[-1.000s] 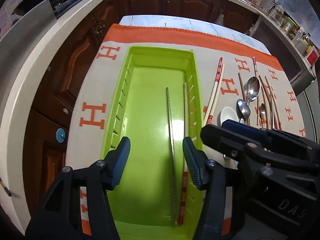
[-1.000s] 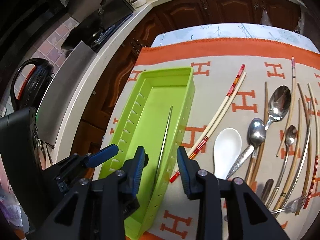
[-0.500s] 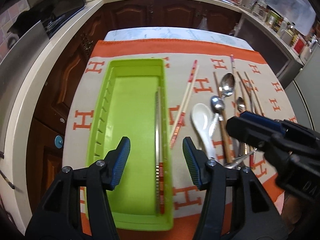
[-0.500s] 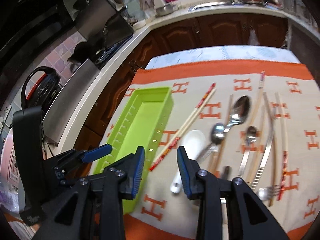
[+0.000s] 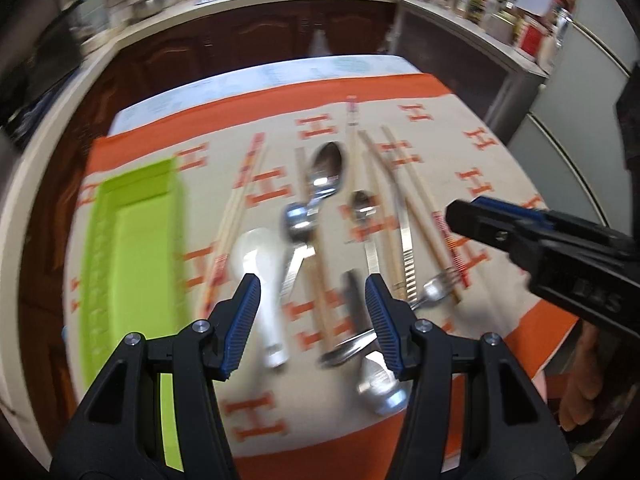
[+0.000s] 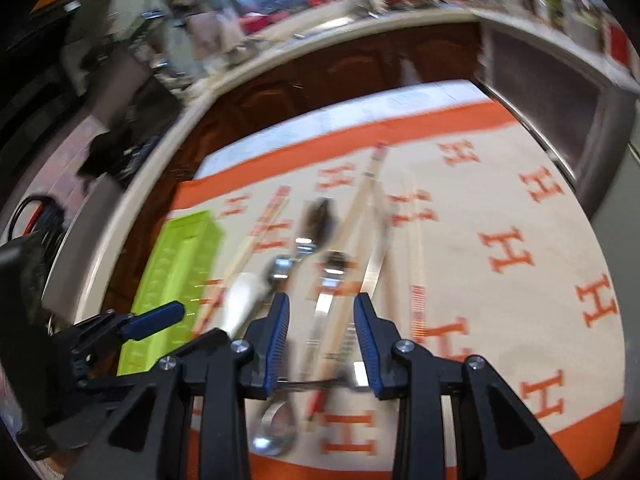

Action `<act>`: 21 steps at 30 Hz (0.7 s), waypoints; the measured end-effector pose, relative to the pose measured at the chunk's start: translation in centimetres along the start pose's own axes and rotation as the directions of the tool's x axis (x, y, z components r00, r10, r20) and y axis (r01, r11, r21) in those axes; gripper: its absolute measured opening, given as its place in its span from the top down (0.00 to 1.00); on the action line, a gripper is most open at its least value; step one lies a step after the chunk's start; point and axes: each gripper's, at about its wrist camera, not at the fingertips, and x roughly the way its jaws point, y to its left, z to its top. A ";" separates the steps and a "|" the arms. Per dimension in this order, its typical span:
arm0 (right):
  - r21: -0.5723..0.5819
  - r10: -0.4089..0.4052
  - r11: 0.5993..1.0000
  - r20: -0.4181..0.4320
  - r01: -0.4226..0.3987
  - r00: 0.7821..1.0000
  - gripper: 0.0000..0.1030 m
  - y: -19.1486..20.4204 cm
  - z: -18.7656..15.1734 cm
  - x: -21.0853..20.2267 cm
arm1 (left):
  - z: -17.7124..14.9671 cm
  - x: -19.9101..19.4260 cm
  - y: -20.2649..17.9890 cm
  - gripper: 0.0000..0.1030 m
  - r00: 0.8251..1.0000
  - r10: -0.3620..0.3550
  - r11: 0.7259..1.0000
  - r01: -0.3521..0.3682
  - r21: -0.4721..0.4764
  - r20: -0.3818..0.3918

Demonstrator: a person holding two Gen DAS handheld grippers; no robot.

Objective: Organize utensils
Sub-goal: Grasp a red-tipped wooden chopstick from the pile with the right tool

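Kitchen counter behind, orange-bordered cloth (image 5: 500, 184) below. Left gripper (image 5: 312, 320) and right gripper (image 6: 320, 344) both spread wide, empty, hovering over loose spoons (image 5: 326, 172) and chopsticks (image 5: 412, 196) laid side by side, probably choosing one. Green tray (image 5: 132, 248) waiting at far left to collect them.

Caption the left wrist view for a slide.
Open left gripper above spoons, chopsticks and a fork; green tray at left.
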 end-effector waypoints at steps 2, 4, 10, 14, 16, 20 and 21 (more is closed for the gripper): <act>0.046 -0.007 0.999 -0.040 0.009 0.999 0.68 -2.5 0.4 0.9 | 1.0 1.1 -1.5 0.50 0.999 -0.032 0.999 0.032 0.017 -0.010; 0.059 -0.016 0.998 -0.063 0.019 0.998 0.72 -3.9 0.4 1.5 | 2.0 2.6 -3.1 0.50 0.997 -0.068 0.997 0.069 0.028 -0.034; 0.067 0.003 0.998 -0.163 0.008 0.987 0.86 -6.4 0.4 4.8 | 2.9 7.1 -5.5 0.73 0.974 -0.157 0.987 0.159 -0.003 -0.160; 0.030 -0.019 0.999 -0.198 0.025 0.980 0.87 -6.4 0.2 6.6 | 2.8 8.4 -5.4 0.74 0.967 -0.171 0.985 0.169 -0.029 -0.189; 0.004 -0.049 0.999 -0.215 0.051 0.975 0.89 -6.2 0.2 7.5 | 2.7 8.6 -5.3 0.74 0.967 -0.171 0.985 0.168 -0.034 -0.191; -0.054 -0.081 0.996 -0.207 0.071 0.975 0.91 -5.7 0.6 8.1 | 2.8 9.0 -5.5 0.76 0.968 -0.165 0.986 0.160 -0.039 -0.192; -0.069 -0.095 0.994 -0.207 0.082 0.974 0.95 -5.6 0.7 8.2 | 2.9 9.0 -5.4 0.76 0.968 -0.160 0.987 0.155 -0.040 -0.193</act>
